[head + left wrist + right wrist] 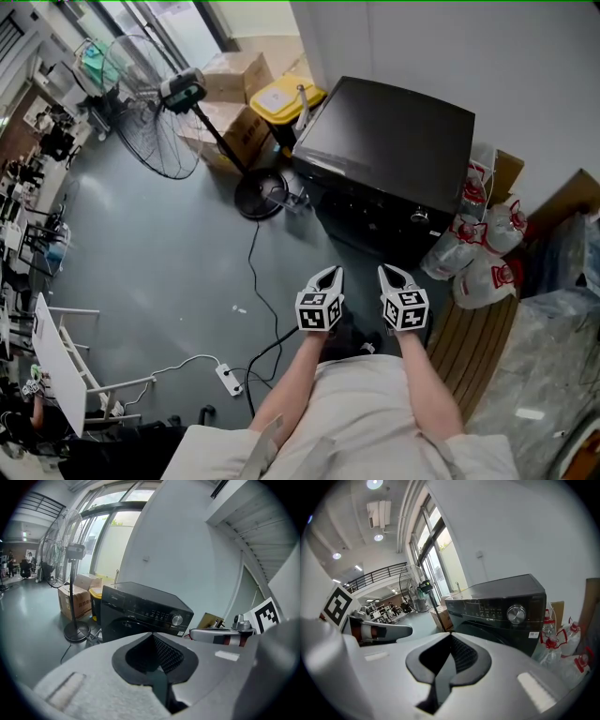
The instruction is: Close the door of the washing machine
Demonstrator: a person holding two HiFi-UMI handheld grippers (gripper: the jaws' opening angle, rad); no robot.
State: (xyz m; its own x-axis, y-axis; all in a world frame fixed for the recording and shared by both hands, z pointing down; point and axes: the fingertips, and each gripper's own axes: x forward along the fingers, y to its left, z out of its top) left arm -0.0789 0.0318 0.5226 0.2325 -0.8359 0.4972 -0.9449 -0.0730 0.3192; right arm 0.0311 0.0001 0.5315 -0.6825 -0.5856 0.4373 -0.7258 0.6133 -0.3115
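A black front-loading washing machine [384, 155] stands against the white wall, with its control panel and silver knob [516, 613] facing me. Its round door [123, 620] shows only in part above the jaws, and no door leaf stands out from the front. My left gripper [327, 276] and right gripper [392, 274] are held side by side above the grey floor, a short way in front of the machine. Both are shut with nothing between their jaws and touch nothing. The left gripper [152, 635] and right gripper [451, 635] both point at the machine's front.
A standing fan [183, 92] with a round base [260, 195] stands left of the machine, beside cardboard boxes [234, 77] and a yellow bin [281, 97]. White plastic bags [483, 253] and wooden boards [480, 337] lie to the right. A cable and power strip [230, 378] cross the floor.
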